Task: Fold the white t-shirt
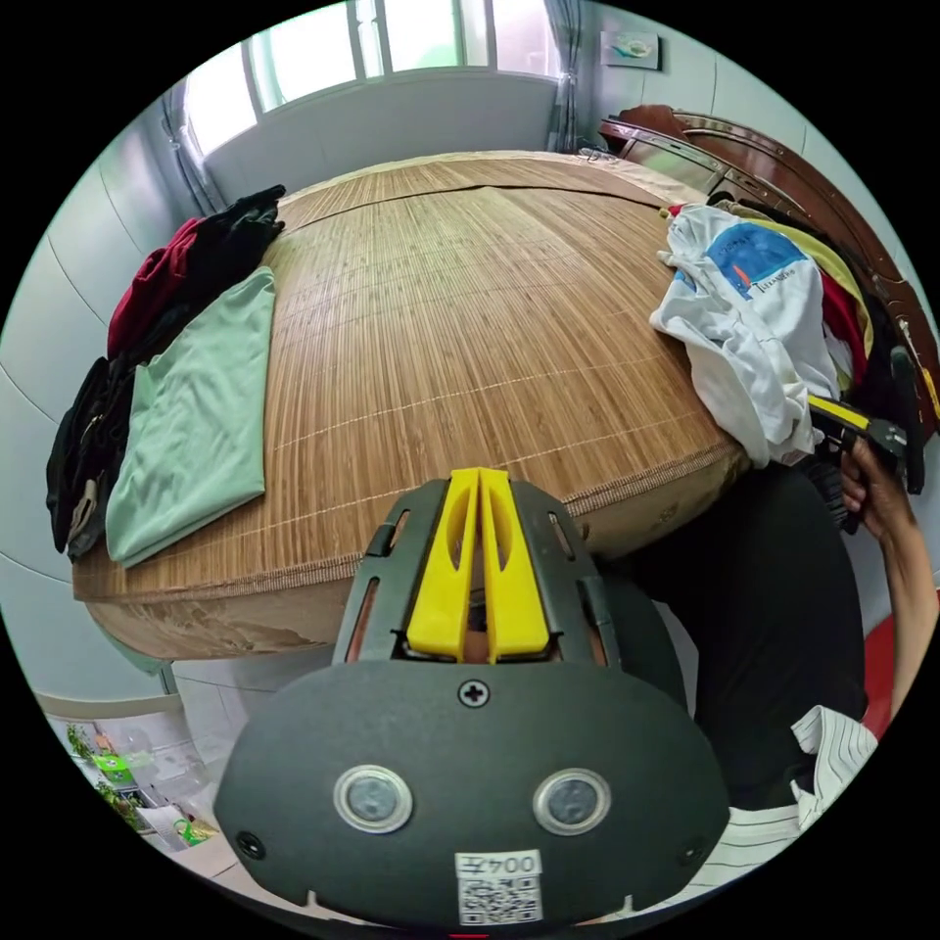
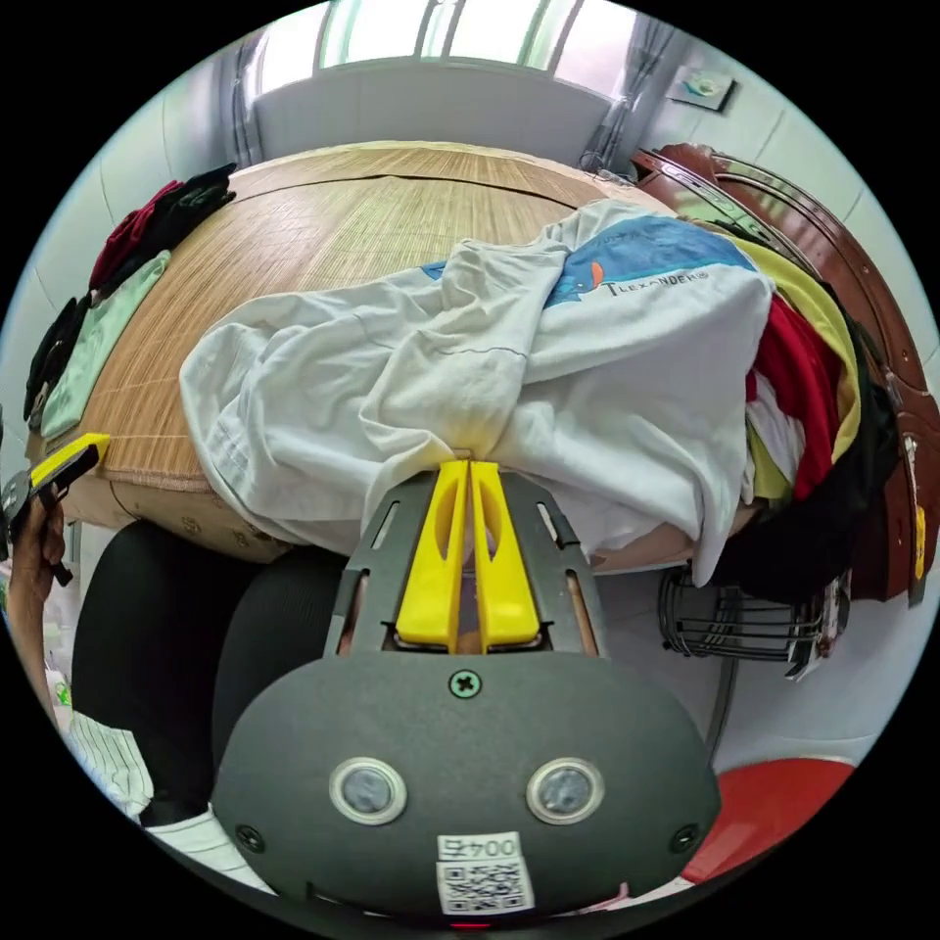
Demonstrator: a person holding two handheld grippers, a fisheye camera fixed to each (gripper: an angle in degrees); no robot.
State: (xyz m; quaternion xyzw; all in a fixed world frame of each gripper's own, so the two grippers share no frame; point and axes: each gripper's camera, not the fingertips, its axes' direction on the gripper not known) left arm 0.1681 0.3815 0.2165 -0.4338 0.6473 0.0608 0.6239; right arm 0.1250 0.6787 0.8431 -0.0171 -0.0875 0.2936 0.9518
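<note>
The white t-shirt with a blue print lies crumpled on a pile of clothes at the edge of the bamboo-matted bed. My right gripper is shut on a pinched fold of its white cloth at the bed's edge. In the left gripper view the same shirt hangs over the bed's right edge, and the right gripper shows beside it in a hand. My left gripper is shut with nothing in it, held before the near edge of the bed.
A folded green garment lies on the bed's left side, with dark and red clothes next to it. Red, yellow and black clothes are heaped under the white shirt. A dark wooden headboard stands on the right. The person's dark-clothed legs are close below.
</note>
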